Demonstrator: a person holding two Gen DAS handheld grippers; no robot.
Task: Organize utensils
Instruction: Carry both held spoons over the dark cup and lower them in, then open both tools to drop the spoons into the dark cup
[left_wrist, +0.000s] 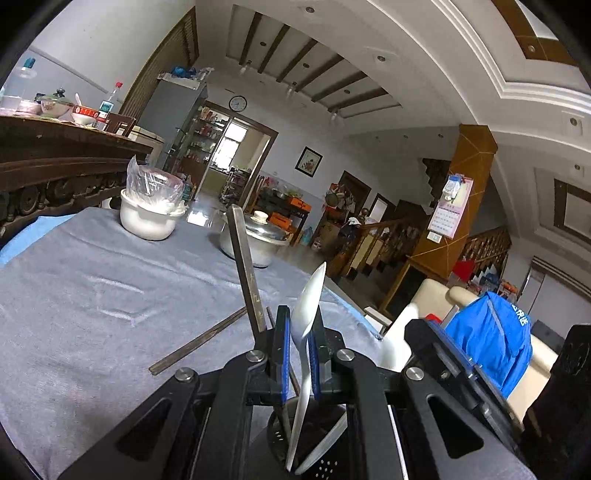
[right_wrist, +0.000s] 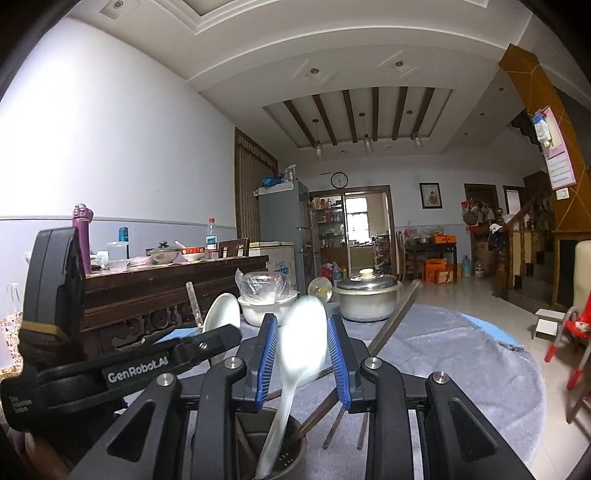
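Left gripper (left_wrist: 299, 354): blue pads clamped on the neck of a white spoon (left_wrist: 308, 310); bowl of the spoon stands above the pads, handle runs down into the dark holder (left_wrist: 314, 439) below.
Right gripper (right_wrist: 302, 354): blue pads set part-way apart with a second white spoon (right_wrist: 303, 332) between them; spoon is blurred, so I cannot tell whether the pads press on it. Its handle runs down into the same kind of dark perforated holder (right_wrist: 284, 454).
Holder contents: left view shows another white spoon handle leaning in the holder beside the gripped one; right view shows dark chopstick ends (right_wrist: 321, 410) leaning at its rim.
Chopsticks, left view: one dark chopstick (left_wrist: 245, 273) stands steeply upright just left of the left gripper; another (left_wrist: 195, 343) lies flat on the cloth.
Other gripper in frame: right view shows the left gripper's black body with "GenRobot.AI" lettering at left, its spoon bowl (right_wrist: 221, 314) above it.
Table (left_wrist: 92, 295): covered by a grey-blue cloth.
Far side of table: white bowl (left_wrist: 147, 218) with crumpled clear plastic in it; metal pot with lid (left_wrist: 258, 236) near it, apart.
Background: dark wooden sideboard (right_wrist: 166, 284) carrying bottles and dishes, fridge, wall clock.
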